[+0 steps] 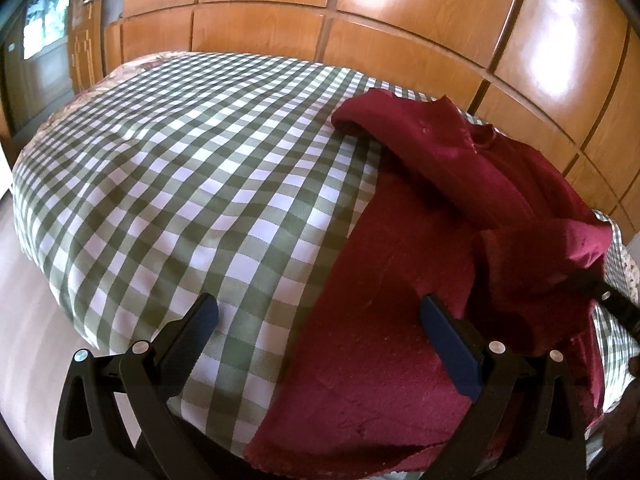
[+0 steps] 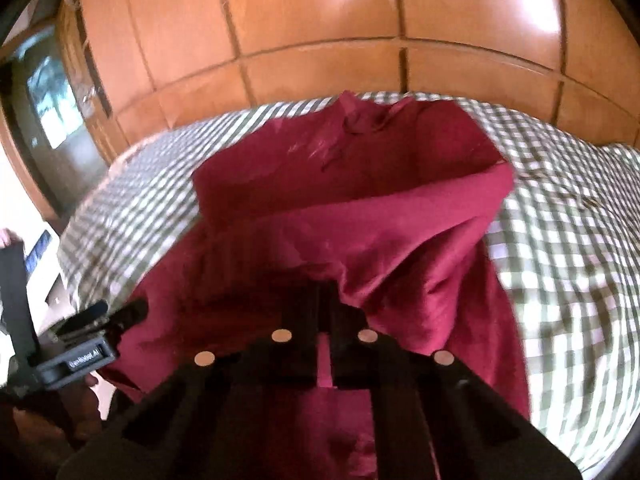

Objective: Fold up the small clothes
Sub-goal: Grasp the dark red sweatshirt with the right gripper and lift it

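- The bed (image 1: 168, 184), under its checked cover, carries the red garment (image 1: 384, 320) along its near right edge; a careless pull could drag it off.
- The right gripper (image 2: 325, 312) has its fingers pinching a raised fold, which may slip or bunch.
- The left gripper (image 1: 320, 332), fingers spread, holds nothing, so the near hem lies loose.

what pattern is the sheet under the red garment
A green-and-white check. The sheet shows best in the left wrist view, with the red garment lying on it.
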Tool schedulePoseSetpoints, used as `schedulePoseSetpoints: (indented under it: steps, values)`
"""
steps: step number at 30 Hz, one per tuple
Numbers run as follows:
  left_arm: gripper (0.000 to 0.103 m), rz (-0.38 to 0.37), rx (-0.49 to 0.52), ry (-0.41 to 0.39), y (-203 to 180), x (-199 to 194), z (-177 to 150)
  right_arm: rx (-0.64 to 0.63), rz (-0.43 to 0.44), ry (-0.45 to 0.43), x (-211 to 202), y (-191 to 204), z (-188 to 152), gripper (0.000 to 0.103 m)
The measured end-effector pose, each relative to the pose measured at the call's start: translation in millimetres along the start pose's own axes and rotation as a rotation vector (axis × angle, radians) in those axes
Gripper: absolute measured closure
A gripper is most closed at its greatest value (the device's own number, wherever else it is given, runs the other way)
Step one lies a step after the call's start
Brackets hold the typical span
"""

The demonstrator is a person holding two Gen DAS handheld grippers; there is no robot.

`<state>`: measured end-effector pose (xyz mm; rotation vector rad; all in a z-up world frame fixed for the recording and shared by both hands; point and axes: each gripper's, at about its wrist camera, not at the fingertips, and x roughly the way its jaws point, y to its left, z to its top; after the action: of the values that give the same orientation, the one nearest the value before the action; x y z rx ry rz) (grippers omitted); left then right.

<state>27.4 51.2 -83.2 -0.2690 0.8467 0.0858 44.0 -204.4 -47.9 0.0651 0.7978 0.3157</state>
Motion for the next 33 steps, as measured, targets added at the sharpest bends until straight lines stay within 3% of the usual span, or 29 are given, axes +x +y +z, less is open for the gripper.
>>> schedulePoseSetpoints:
  steps: [3,8,16,20,21,22,23,24,27,28,29,33]
  values:
    - [0.004,0.003,0.01,-0.009,-1,0,0,0.053,-0.025,-0.039,-14,-22,5,0.101]
    - [0.004,0.001,0.029,-0.024,-5,-2,1,0.142,-0.141,-0.104,-32,-68,14,0.101]
    - [0.004,-0.067,0.089,-0.031,-15,-1,2,0.282,-0.329,-0.14,-46,-154,19,0.103]
    - [0.004,-0.105,0.121,-0.035,-23,-1,0,0.452,-0.39,-0.134,-55,-204,9,0.099]
    - [0.004,-0.118,0.126,-0.036,-24,-1,0,0.482,-0.417,-0.136,-57,-212,5,0.094]
    - [0.004,-0.128,0.129,-0.037,-25,-2,0,0.526,-0.44,-0.136,-62,-222,-1,0.071]
    - [0.004,-0.135,0.13,-0.039,-26,-2,0,0.561,-0.439,-0.142,-66,-227,-6,0.04]
    - [0.004,-0.144,0.133,-0.039,-27,-2,0,0.626,-0.439,-0.16,-74,-235,-15,0.032]
    - [0.004,-0.146,0.136,-0.039,-28,-1,0,0.72,-0.424,-0.196,-91,-244,-32,0.03]
    - [0.004,-0.139,0.135,-0.038,-28,-1,0,0.732,-0.399,-0.214,-98,-243,-36,0.026]
    - [0.004,-0.126,0.132,-0.038,-28,0,0,0.736,-0.37,-0.229,-102,-239,-37,0.014]
    - [0.004,-0.098,0.126,-0.036,-27,2,0,0.595,-0.243,-0.277,-112,-197,-26,0.004]
